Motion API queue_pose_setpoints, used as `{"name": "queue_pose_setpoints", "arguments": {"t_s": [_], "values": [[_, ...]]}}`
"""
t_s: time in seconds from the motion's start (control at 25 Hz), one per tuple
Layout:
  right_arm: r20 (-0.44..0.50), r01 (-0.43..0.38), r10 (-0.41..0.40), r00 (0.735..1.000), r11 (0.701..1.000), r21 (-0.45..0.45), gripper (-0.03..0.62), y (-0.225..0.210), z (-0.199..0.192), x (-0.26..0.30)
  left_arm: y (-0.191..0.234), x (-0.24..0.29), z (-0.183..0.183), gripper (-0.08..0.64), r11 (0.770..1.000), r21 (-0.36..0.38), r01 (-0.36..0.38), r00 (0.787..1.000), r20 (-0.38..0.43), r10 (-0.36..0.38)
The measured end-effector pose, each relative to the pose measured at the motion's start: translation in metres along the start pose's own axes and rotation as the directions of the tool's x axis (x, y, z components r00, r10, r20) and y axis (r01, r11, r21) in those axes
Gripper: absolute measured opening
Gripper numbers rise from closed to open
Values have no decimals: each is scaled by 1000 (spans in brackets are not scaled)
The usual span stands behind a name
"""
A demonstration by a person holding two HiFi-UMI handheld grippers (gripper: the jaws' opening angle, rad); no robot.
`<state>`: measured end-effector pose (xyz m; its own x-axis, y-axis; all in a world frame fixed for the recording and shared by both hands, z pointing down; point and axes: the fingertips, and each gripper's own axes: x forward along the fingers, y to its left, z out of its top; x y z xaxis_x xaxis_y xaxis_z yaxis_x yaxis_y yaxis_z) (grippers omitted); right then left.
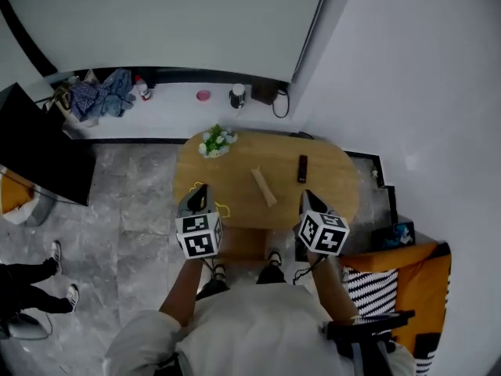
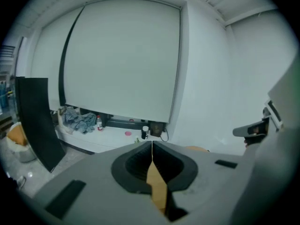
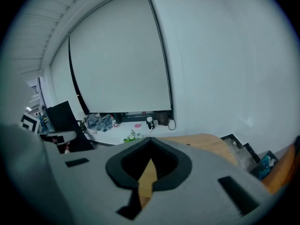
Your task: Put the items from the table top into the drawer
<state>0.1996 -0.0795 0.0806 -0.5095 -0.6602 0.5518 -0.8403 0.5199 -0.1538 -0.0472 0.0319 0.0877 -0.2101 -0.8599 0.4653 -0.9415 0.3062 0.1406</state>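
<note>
In the head view, the oval wooden table (image 1: 344,190) lies in the middle of the frame, and 3 items rest on its top. A small plant (image 1: 215,141) with white flowers stands near the upper left edge of the table. A wooden stick (image 1: 264,186) lies at a slant in the centre, and a black remote (image 1: 302,168) lies to the right of it, a little apart. A thin yellow thing (image 1: 223,208) lies at the lower left edge (too small to tell what it is).

The left gripper (image 1: 200,188) is over the lower left part of the table, beside the yellow thing. In the left gripper view its 2 jaws are pressed together with nothing between them. The right gripper (image 1: 307,196) is over the lower right part of the table, below the black remote in the frame. Its jaws are also fully together and hold nothing.

On the white ledge (image 1: 172,108) at the top of the frame lies a blue cloth (image 1: 102,96). A black panel (image 1: 35,143) stands at the left, and an orange chair (image 1: 415,280) is in the lower right corner.
</note>
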Motion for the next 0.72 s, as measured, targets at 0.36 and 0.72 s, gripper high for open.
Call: {"name": "queue_pose_setpoints", "arguments": {"t_s": [0.36,0.72], "values": [[-75,-218,210,975,970,-111,-8,-22,28,44,-12,-24,8,11,956,-126,-264,961,57,272],[-184,-410,380,907,896,-169,-7,86,-15,81,48,-73,-48,10,907,-142,-397,917,-36,396]]}}
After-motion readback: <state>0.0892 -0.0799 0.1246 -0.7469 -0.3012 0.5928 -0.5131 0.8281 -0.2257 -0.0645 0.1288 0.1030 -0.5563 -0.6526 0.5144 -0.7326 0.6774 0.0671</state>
